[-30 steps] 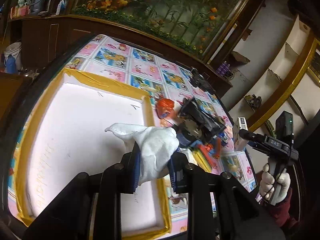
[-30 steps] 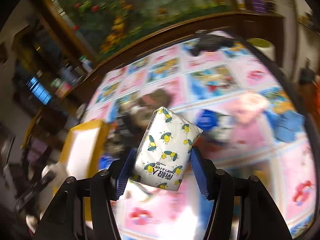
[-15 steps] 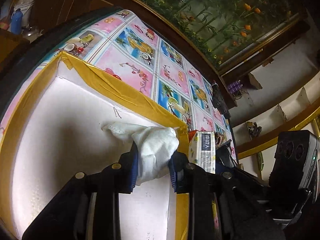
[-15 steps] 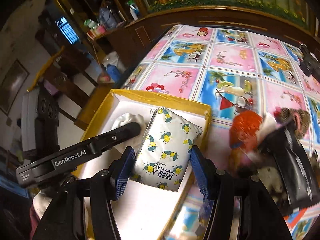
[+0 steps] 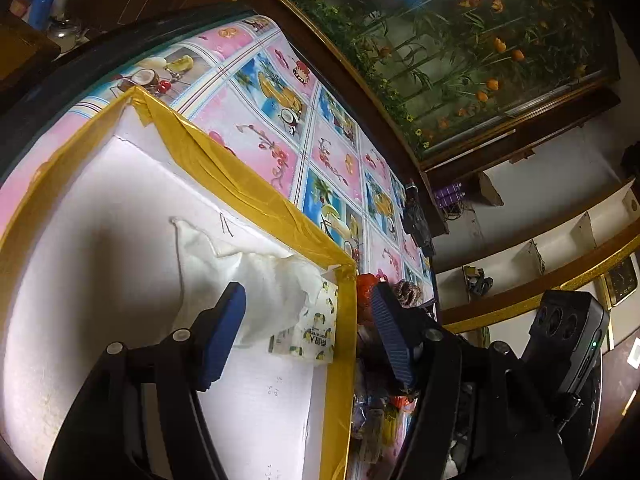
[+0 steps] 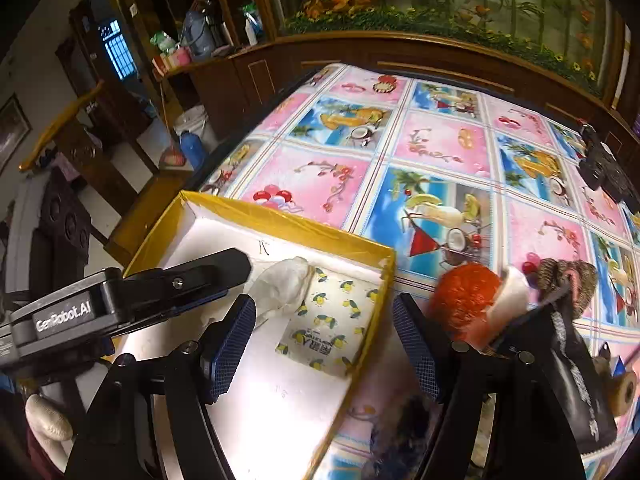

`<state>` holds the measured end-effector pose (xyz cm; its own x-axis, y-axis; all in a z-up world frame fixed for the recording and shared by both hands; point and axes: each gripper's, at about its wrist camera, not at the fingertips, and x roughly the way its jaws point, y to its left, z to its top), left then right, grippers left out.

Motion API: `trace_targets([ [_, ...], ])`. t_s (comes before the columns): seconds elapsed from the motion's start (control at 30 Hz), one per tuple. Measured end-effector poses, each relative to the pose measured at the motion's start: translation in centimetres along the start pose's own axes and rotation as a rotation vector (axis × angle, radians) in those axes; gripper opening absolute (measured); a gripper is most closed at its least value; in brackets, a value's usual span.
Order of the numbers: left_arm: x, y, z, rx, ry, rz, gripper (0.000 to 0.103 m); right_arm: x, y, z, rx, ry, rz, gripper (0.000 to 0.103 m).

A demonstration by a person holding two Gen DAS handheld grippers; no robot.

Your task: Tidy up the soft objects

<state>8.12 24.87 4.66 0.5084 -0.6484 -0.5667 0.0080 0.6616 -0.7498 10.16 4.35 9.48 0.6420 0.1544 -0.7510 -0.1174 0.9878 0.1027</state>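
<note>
in the right wrist view, a gloved hand (image 6: 48,424) is showing at the far left edge, holding the left gripper (image 6: 224,268), which is reaching across the box (image 6: 280,220) from the left. the box (white inside, its rim wrapped in yellow tape) is sitting on the left part of the table (image 6: 440,148), which is wearing a cloth of pink and blue picture squares. a white cloth (image 6: 284,288) is lying crumpled on the box floor near the far wall, just past the left gripper's tip. right beside it, touching or slightly under it, a tissue pack (image 6: 332,320) with a lemon print is lying flat in the box's right far corner, against the right wall.

the right gripper (image 6: 324,348) is hovering above the pack with its jaws opening; the pack is lying below the gap and the blue pads are not pressing it. the right pad is sitting outside the box wall. further right, an orange thing (image 6: 464,296) is resting on the table among a heap of other items, too jumbled to name.

in the left wrist view, the left gripper (image 5: 308,332) is likewise opening, with the cloth (image 5: 256,280) lying loose on the floor under it and no pad gripping it. the pack (image 5: 312,332) is peeking out from beneath the cloth's right edge, tight to the box (image 5: 248,192) wall.
</note>
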Motion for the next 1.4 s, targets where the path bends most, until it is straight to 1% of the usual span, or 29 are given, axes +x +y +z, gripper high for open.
trace_targets([
  [0.1, -2.0, -1.7, -1.4, 0.041, -0.027, 0.024, 0.064, -3.8, -1.7, -1.5, 0.013, -0.082, -0.012, 0.071],
  [0.2, -3.8, -3.9, -3.5, 0.104, -0.052, 0.035, 0.064, -8.6, -4.1, -4.2, 0.027, -0.221, -0.082, 0.074],
  [0.23, -4.3, -4.7, -4.3, 0.127, -0.058, 0.037, 0.064, -10.5, -5.1, -5.5, 0.033, -0.281, -0.114, 0.081],
  [0.27, -4.8, -5.5, -5.3, 0.151, -0.063, 0.037, 0.064, -11.9, -6.2, -6.8, 0.035, -0.338, -0.138, 0.092],
  [0.3, -4.9, -6.2, -6.2, 0.172, -0.064, 0.038, 0.066, -13.1, -7.2, -8.1, 0.033, -0.380, -0.159, 0.096],
  [0.33, -5.0, -6.8, -7.1, 0.189, -0.065, 0.040, 0.069, -13.8, -8.1, -9.3, 0.033, -0.388, -0.187, 0.098],
  [0.37, -5.0, -7.4, -8.1, 0.205, -0.066, 0.044, 0.072, -14.3, -9.2, -10.5, 0.041, -0.377, -0.218, 0.098],
  [0.4, -4.9, -7.9, -9.2, 0.223, -0.064, 0.047, 0.072, -14.7, -10.4, -11.7, 0.058, -0.363, -0.238, 0.098],
  [0.47, -4.2, -8.8, -11.5, 0.264, -0.049, 0.060, 0.072, -15.4, -13.2, -14.1, 0.126, -0.339, -0.253, 0.097],
  [0.63, -1.0, -11.2, -17.1, 0.367, 0.040, 0.112, 0.072, -16.4, -19.0, -19.1, 0.273, -0.285, -0.253, 0.094],
  [0.67, -0.5, -11.6, -18.0, 0.387, 0.055, 0.123, 0.072, -16.7, -19.9, -20.0, 0.294, -0.282, -0.256, 0.094],
  [0.77, 1.5, -12.6, -20.0, 0.427, 0.108, 0.159, 0.072, -19.1, -23.1, -21.3, 0.361, -0.295, -0.265, 0.094],
  [0.87, 3.0, -12.8, -20.9, 0.426, 0.140, 0.199, 0.072, -21.4, -26.3, -22.5, 0.434, -0.321, -0.271, 0.094],
  [0.93, 3.6, -12.8, -21.2, 0.431, 0.140, 0.232, 0.072, -21.5, -28.1, -22.8, 0.470, -0.326, -0.272, 0.094],
  [1.03, 4.5, -12.7, -21.4, 0.448, 0.125, 0.282, 0.072, -21.5, -29.6, -23.8, 0.501, -0.318, -0.269, 0.095],
  [1.17, 5.7, -12.7, -21.2, 0.489, 0.103, 0.340, 0.072, -20.6, -30.0, -24.5, 0.508, -0.287, -0.234, 0.095],
  [1.4, 7.3, -13.0, -20.0, 0.526, 0.083, 0.371, 0.072, -18.7, -30.2, -24.5, 0.512, -0.259, -0.187, 0.095],
])
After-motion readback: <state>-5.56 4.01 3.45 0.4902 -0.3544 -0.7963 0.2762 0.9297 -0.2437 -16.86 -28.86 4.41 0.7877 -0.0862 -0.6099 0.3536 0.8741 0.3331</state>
